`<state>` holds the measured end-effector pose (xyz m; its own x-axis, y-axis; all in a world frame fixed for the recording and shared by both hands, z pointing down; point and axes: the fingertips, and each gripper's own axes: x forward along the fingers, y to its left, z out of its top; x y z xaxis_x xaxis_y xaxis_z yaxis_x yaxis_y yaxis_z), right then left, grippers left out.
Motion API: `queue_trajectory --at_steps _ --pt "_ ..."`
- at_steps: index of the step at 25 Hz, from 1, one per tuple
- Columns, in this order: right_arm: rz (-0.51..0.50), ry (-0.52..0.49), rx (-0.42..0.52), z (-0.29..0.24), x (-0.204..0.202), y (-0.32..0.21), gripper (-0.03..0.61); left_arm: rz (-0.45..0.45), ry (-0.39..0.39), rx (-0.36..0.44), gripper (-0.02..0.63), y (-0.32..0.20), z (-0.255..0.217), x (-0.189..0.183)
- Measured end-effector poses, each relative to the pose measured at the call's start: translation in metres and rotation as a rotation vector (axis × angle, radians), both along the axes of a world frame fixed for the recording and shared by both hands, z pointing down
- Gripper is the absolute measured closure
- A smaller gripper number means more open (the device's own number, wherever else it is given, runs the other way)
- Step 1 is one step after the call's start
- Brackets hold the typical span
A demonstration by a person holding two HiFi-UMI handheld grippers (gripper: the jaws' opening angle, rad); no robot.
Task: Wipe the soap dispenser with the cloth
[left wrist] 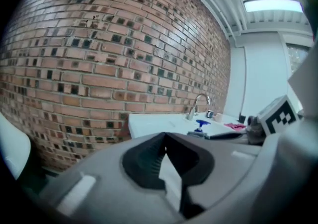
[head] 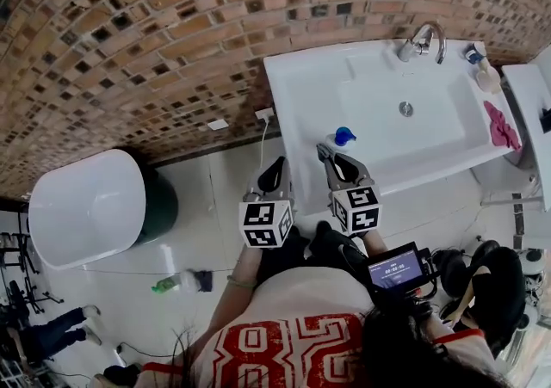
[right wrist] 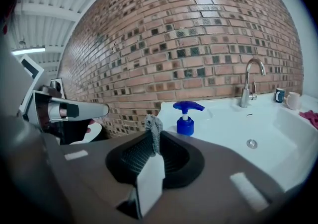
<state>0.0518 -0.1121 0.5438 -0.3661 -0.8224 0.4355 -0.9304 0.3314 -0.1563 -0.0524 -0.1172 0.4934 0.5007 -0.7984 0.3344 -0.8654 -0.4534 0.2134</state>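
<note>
The soap dispenser [head: 343, 136] [left wrist: 200, 124] [right wrist: 186, 117], with a blue pump head, stands on the front left rim of the white sink [head: 301, 94]. My right gripper [head: 327, 156] [right wrist: 151, 138] hovers just in front of it, shut on a small grey cloth [right wrist: 153, 127] that pokes up between the jaw tips. My left gripper [head: 279, 168] [left wrist: 165, 138] is beside it to the left, off the sink's edge, shut with nothing in it. A pink cloth [head: 502, 126] [right wrist: 310, 116] lies on the sink's right rim.
A chrome faucet [head: 424, 40] [right wrist: 251, 81] and a mug [head: 487, 78] [right wrist: 293, 100] stand at the sink's back. The brick wall [head: 172, 33] runs behind. A white tub [head: 86, 206] and a green bottle [head: 170, 282] sit on the tiled floor to the left.
</note>
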Motion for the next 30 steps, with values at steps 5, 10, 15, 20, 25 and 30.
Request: queue_trajectory --at_steps 5,10,15,20,25,30 --pt "0.053 -0.018 -0.049 0.010 0.008 -0.009 0.531 -0.048 -0.008 -0.007 0.609 -0.002 0.001 -0.018" --pt "0.106 -0.065 -0.057 0.007 0.025 -0.004 0.531 -0.041 -0.005 -0.011 0.611 -0.002 0.002 -0.017" --pt "0.135 -0.044 -0.043 0.005 0.046 0.006 0.531 0.008 -0.001 -0.010 0.610 0.001 0.003 0.002" --pt "0.186 -0.019 -0.051 0.013 0.072 0.012 0.531 0.033 0.005 -0.007 0.610 0.002 0.002 0.013" --pt "0.230 -0.009 -0.053 0.016 0.089 0.015 0.531 0.024 0.004 -0.007 0.609 0.002 0.002 0.012" --pt "0.155 -0.119 -0.065 0.009 0.048 0.019 0.531 -0.004 0.001 -0.012 0.609 0.002 0.003 0.002"
